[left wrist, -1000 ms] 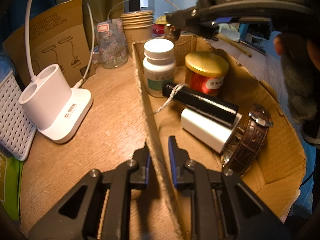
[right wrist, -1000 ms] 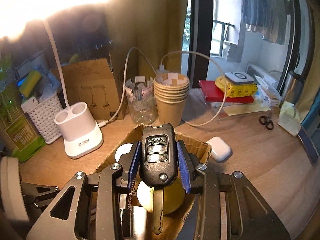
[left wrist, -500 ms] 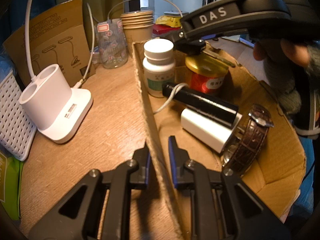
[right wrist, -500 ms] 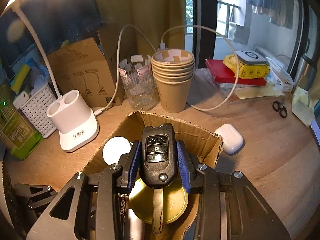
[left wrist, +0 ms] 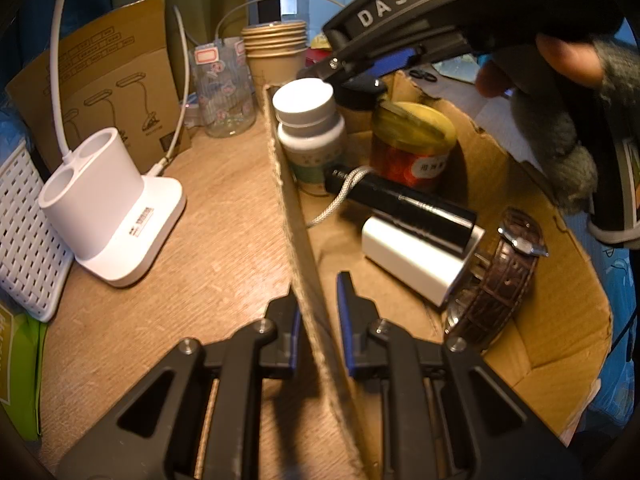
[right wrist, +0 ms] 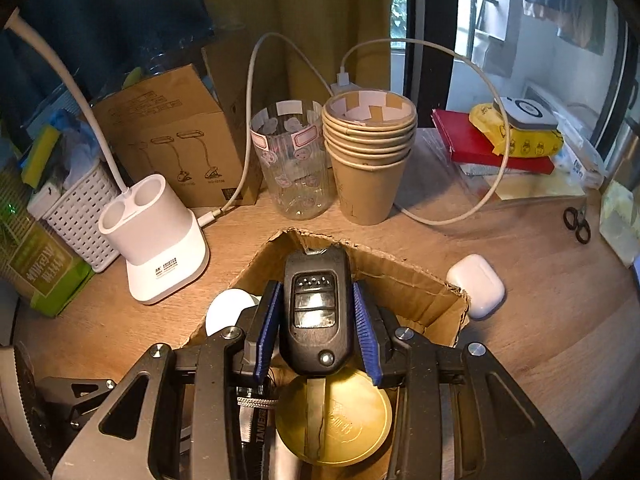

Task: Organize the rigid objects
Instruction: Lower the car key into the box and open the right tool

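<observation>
Right wrist view: our right gripper (right wrist: 316,320) pinches the car key (right wrist: 316,312), blade trailing back toward us, directly above the cardboard box (right wrist: 400,280). Our left gripper (left wrist: 318,312), nearly closed, clamps the box's near wall.

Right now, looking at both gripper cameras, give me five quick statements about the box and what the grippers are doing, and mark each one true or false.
1. The right gripper is shut on a black car key. True.
2. The left gripper is holding the white pill bottle. False: it is shut on the side wall of the cardboard box; the bottle stands inside, untouched.
3. A brown leather watch lies in the box. True.
4. The white earbud case is already inside the box. False: it lies on the table beside the box.
5. The gold-lidded jar stands outside the box by the paper cups. False: it stands inside the box.
</observation>
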### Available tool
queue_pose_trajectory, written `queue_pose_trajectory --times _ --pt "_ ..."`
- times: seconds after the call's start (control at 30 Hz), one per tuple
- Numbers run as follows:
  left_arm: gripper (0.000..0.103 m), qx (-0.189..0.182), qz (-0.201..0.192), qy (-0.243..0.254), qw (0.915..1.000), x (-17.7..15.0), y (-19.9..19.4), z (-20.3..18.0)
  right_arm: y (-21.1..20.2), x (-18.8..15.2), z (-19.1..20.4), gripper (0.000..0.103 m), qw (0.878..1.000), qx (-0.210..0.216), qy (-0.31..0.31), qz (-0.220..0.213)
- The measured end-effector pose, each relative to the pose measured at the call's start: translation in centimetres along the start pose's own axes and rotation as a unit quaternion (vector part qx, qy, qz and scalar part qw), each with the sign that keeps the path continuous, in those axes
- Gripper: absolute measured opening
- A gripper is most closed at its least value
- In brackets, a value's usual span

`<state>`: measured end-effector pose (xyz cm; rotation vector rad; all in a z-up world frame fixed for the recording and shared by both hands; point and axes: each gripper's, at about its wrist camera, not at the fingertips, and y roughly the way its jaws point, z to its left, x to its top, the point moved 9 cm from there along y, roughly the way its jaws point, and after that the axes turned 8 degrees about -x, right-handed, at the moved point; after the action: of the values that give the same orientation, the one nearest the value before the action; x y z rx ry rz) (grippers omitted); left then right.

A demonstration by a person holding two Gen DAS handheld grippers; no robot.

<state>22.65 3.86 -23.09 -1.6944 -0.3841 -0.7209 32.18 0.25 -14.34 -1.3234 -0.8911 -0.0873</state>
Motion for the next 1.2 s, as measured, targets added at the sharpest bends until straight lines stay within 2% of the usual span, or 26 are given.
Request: queue_pose_trajectory --times 0.33,0.57,0.73,0.93,1.13,1.2 --pt "0.017 0.000 0.000 0.000 1.0000 -0.1 0.2 0.0 -0.5 -0.6 -1.0 0.041 1.000 -0.008 0.001 -0.007" --pt "0.017 0.000 0.000 -0.001 1.0000 -0.1 0.1 0.0 -1.7 -0.9 -3.8 0.041 0.998 -0.057 0.003 -0.028" --pt "0.017 0.000 0.000 -0.001 1.0000 -0.1 0.1 -0.1 -2.8 -1.6 -3.6 0.041 0.998 -0.046 -0.010 -0.039" --pt "0.017 0.000 0.000 -0.001 1.0000 -0.1 0.0 -0.2 -2.9 -2.0 -3.0 0.042 0.997 -0.055 -0.029 -0.043" --pt "0.017 0.000 0.000 -0.001 1.0000 -0.1 0.0 -0.2 -3.1 -1.8 -3.7 0.044 0.997 -0.060 -0.019 -0.052" --pt "0.017 0.000 0.000 -0.001 1.0000 -0.1 0.0 -0.2 -3.3 -1.8 -4.4 0.052 0.996 -0.063 -0.014 -0.057"
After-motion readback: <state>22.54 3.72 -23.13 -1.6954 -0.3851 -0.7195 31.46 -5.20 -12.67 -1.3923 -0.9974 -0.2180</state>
